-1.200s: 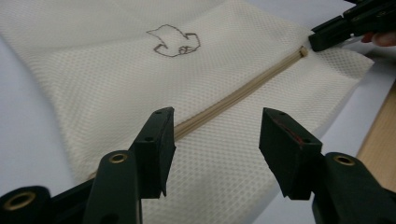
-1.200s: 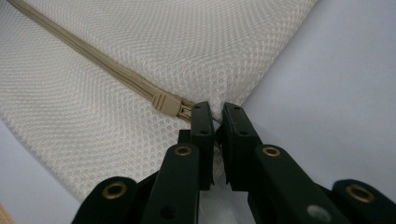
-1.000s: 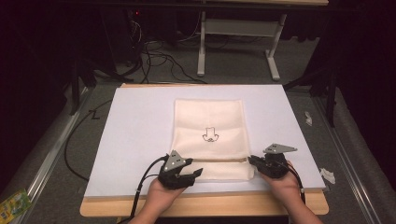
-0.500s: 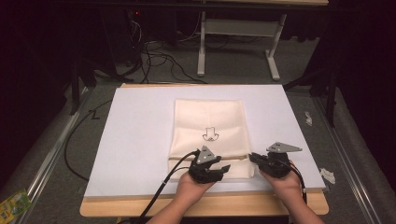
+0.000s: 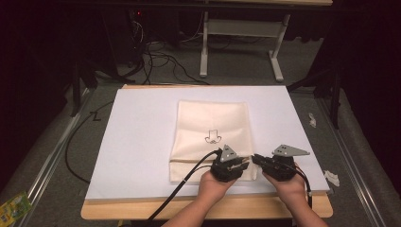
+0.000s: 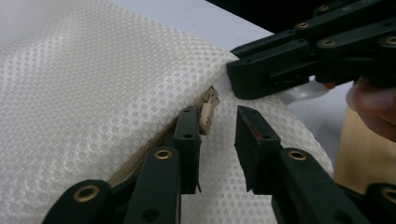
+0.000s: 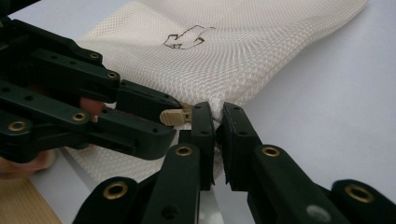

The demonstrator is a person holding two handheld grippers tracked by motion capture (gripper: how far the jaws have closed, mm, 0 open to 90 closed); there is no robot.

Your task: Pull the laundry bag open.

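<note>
A cream mesh bag [image 5: 211, 126] with a small black drawing lies flat on the white mat [image 5: 137, 142]. Its zipper runs along the near edge. My left gripper [image 5: 242, 166] is open at the bag's near right corner, its jaws either side of the tan zipper pull [image 6: 207, 111]. My right gripper [image 5: 256, 160] is shut on the bag's corner fabric [image 7: 217, 109], just beside the zipper pull [image 7: 172, 116]. The two grippers almost touch. In the left gripper view the right gripper's fingers [image 6: 261, 74] pinch the mesh corner.
The white mat covers a wooden table [image 5: 156, 209] whose front edge shows under the person's hands. Black cables [image 5: 175, 189] trail from the left gripper off the near edge. Scraps of paper [image 5: 331, 178] lie on the floor to the right, and desk legs [image 5: 203, 47] stand beyond the table.
My left gripper has slid right along the bag's near edge, from its left corner to the right corner beside the right gripper. The right gripper has stayed put.
</note>
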